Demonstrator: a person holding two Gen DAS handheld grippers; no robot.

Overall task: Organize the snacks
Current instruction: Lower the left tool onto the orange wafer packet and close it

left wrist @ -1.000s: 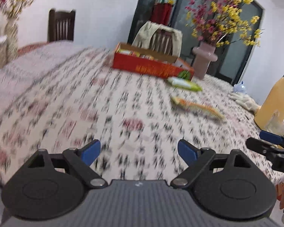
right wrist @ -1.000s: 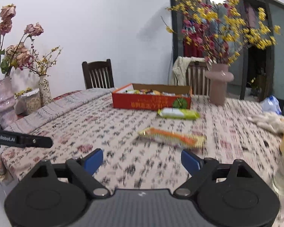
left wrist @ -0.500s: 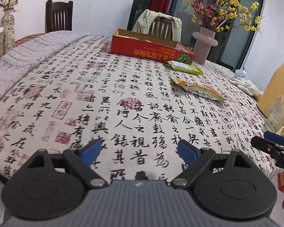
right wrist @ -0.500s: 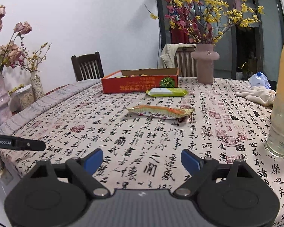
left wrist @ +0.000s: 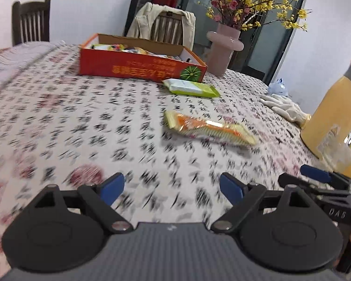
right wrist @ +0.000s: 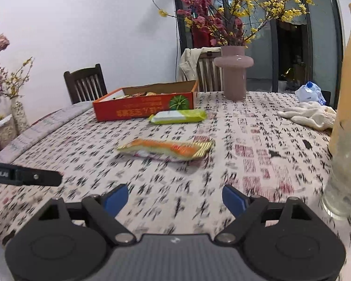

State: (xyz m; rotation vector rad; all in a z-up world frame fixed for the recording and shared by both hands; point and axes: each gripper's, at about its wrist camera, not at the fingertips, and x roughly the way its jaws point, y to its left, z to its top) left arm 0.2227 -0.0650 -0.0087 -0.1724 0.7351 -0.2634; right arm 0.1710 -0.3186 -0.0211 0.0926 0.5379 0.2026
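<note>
An orange-and-yellow snack packet [left wrist: 208,130] [right wrist: 166,148] lies flat on the patterned tablecloth. Behind it lies a green-and-white packet [left wrist: 190,87] [right wrist: 179,116], just in front of an open red cardboard box [left wrist: 140,66] [right wrist: 142,110] holding several snacks. My left gripper [left wrist: 172,187] hovers open over the cloth, short of the orange packet and to its left. My right gripper [right wrist: 175,197] is also short of the packet; its jaws are closing slightly, still wide apart, with nothing between them. Each gripper shows at the edge of the other's view.
A pink vase [right wrist: 234,72] with flowering branches stands behind the box. White gloves [right wrist: 308,114], a yellow flask [left wrist: 334,112] and a clear glass [right wrist: 344,187] crowd the right side. Two chairs stand at the far edge, and more vases stand at the left.
Both grippers have moved forward over the table, so the packets and the box look nearer. The left view has swung right toward the orange packet. Both grippers hold nothing.
</note>
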